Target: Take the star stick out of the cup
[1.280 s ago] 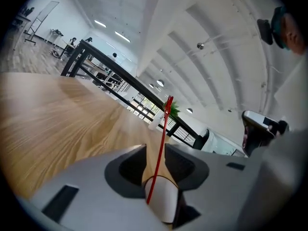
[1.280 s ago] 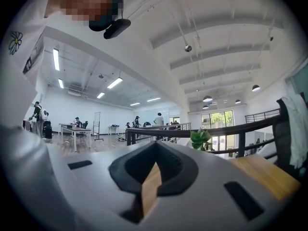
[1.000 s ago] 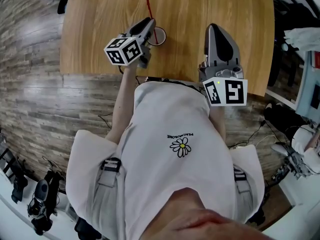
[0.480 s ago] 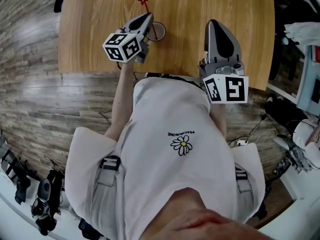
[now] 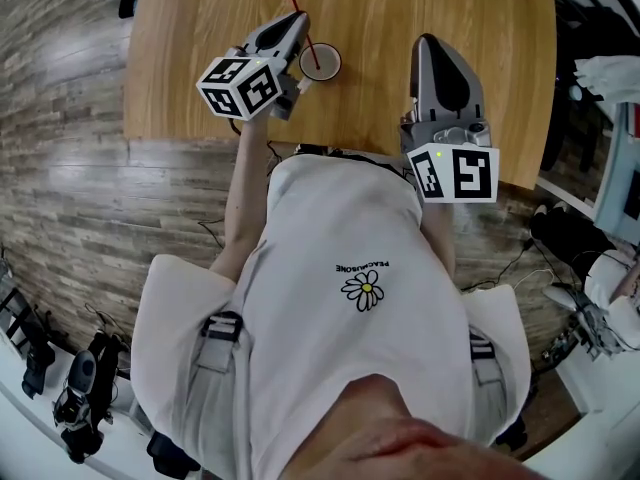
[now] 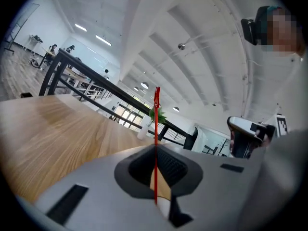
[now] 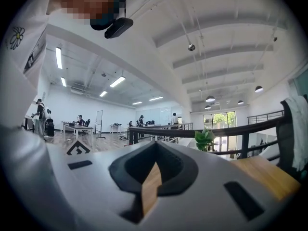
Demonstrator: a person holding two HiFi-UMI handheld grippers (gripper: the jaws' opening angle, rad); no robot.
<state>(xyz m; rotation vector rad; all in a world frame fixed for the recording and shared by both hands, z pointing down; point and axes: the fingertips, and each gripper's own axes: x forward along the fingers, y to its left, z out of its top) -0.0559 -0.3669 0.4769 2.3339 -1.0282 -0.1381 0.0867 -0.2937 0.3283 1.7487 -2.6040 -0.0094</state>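
A second ago the left gripper (image 5: 297,20) had its jaws partly apart around the thin red stick with a star-shaped top (image 5: 311,48). Now the jaws are together, clamped on the stick's shaft. In the left gripper view (image 6: 155,147) the red line runs straight up through the closed jaw tips. The gripper has also shifted a little up and to the left in the head view. The rim of the small pale round cup (image 5: 337,65), half covered by the gripper before, now shows as a full ring. The star sits higher in the head view than it did half a second ago.

The cup stands upright on the light wooden surface (image 5: 200,28), just beside the left gripper. The star stick leans out of it, its lower end still inside the rim and its star well above the jaws.

The right gripper (image 5: 428,42) rests over the surface well apart from the cup. Its jaws are together with nothing between them (image 7: 155,144).
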